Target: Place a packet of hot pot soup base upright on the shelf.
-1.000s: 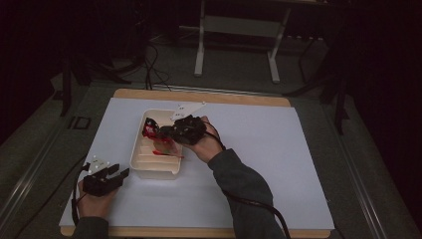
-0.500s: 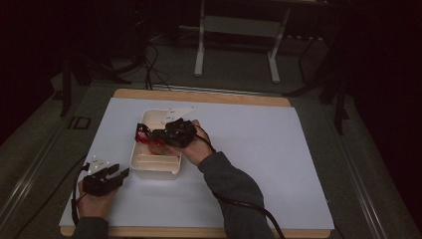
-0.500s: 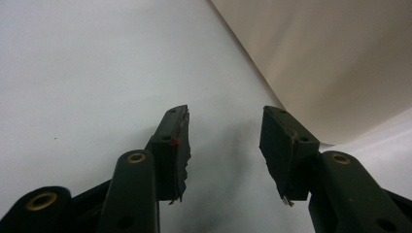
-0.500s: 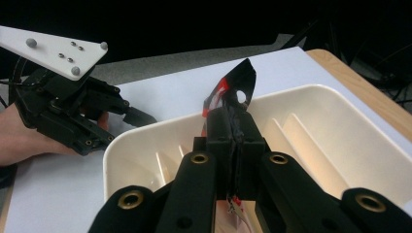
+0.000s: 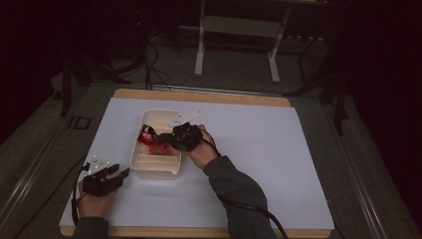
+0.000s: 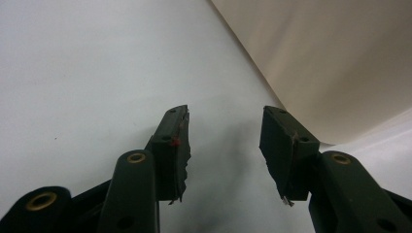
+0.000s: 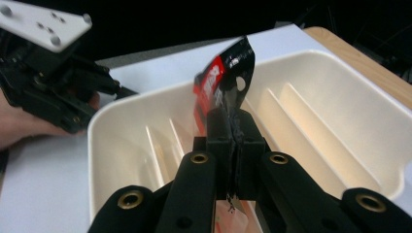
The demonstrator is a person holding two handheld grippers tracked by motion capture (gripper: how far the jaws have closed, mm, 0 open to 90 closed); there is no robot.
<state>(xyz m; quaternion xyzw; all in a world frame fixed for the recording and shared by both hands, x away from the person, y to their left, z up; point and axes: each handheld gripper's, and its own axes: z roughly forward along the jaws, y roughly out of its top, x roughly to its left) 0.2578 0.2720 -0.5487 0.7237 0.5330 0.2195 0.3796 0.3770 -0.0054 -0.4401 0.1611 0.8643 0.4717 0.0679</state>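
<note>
Two grippers on white mat. Right gripper (image 7: 232, 127) pinches red-black packet (image 7: 224, 77) over ribbed tray (image 7: 340, 116); its own view shows jaws pressed together on packet edge. High view places tray (image 5: 141, 130) toward mat's left edge, left gripper (image 5: 118, 174) near front-left corner. Left gripper view: jaws spread, nothing between, tray wall (image 6: 330, 58) just beyond.

Left gripper (image 5: 122, 173) rests with fingers apart; right gripper (image 5: 158, 137) fingers pinched together.

Red-and-black packet (image 7: 221, 82), cream ribbed tray (image 7: 340, 102), white tabletop (image 5: 278, 149)
</note>
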